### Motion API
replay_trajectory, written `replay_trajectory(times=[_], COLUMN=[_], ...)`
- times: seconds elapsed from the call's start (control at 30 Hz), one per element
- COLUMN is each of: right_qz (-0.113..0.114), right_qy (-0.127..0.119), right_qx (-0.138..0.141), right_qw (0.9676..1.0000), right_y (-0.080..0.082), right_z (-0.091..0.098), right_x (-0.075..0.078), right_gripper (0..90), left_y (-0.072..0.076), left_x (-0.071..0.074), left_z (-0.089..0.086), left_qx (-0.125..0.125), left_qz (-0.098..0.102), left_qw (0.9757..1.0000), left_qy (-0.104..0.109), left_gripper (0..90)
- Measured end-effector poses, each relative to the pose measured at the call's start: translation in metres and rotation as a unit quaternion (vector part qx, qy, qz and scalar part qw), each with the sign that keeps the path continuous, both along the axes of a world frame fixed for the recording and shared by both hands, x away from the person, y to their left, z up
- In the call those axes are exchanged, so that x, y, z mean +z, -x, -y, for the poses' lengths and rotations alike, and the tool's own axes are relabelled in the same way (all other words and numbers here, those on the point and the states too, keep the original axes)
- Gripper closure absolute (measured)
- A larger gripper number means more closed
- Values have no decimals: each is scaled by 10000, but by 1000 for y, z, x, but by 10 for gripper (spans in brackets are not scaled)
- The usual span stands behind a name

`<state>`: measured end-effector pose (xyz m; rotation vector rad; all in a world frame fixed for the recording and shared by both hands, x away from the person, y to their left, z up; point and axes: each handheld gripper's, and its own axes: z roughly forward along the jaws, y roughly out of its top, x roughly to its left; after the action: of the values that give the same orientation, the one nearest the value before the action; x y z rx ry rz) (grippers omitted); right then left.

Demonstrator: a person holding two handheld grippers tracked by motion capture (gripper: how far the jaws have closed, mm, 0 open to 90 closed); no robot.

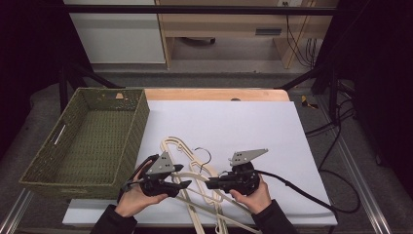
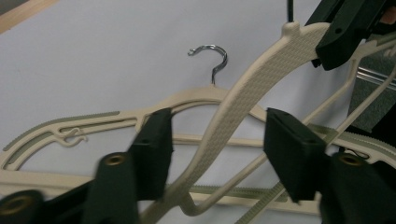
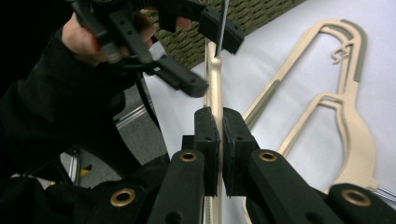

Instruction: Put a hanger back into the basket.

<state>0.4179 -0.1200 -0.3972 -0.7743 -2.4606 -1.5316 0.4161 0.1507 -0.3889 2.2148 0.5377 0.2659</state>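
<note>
My right gripper (image 1: pixel 211 184) is shut on a cream plastic hanger (image 3: pixel 215 88), with both pads (image 3: pixel 206 140) pressed on its thin edge. This hanger (image 2: pixel 261 65) is lifted off the sheet, and one arm of it runs between the jaws of my left gripper (image 2: pixel 217 149). Those jaws stand open, apart from the arm on both sides. In the high view the left gripper (image 1: pixel 185 176) faces the right one across the hanger (image 1: pixel 197 171). A second cream hanger (image 1: pixel 173 144) lies flat on the white sheet, its metal hook (image 2: pixel 213 57) pointing away.
An empty green woven basket (image 1: pixel 139 131) stands at the left edge of the white sheet (image 1: pixel 243 122). A wooden table edge (image 1: pixel 214 94) shows behind the sheet. More cream hanger bars (image 1: pixel 214 212) cross near the front edge. The right gripper's black cable (image 1: pixel 302 192) trails right.
</note>
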Motion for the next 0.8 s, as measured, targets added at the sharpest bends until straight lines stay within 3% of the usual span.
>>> replay_trajectory(times=[0.1, 0.33, 0.5, 0.6, 0.67, 0.8], right_qz=[18, 57, 383, 462, 724, 909], right_qy=[66, 95, 212, 212, 217, 224], right_qx=[116, 203, 18, -29, -161, -234], right_qw=[9999, 9997, 9990, 9987, 9970, 9953], right_y=[1, 1, 1, 1, 2, 2], right_z=[-3, -2, 2, 2, 3, 4], right_x=[0, 1, 4, 5, 6, 7], right_gripper=[868, 856, 785, 765, 696, 624], left_y=[0, 4, 11, 12, 14, 16], left_x=[0, 5, 9, 10, 9, 9], left_z=[0, -1, 0, 1, 3, 4], left_qx=[-120, -297, -419, -417, -505, -589], left_qz=[-112, -59, -116, -184, -342, -480], left_qw=[9999, 9990, 9988, 9988, 9981, 9971], left_qy=[-44, -320, -246, -195, -71, 50], left_gripper=[633, 692, 772, 794, 818, 848])
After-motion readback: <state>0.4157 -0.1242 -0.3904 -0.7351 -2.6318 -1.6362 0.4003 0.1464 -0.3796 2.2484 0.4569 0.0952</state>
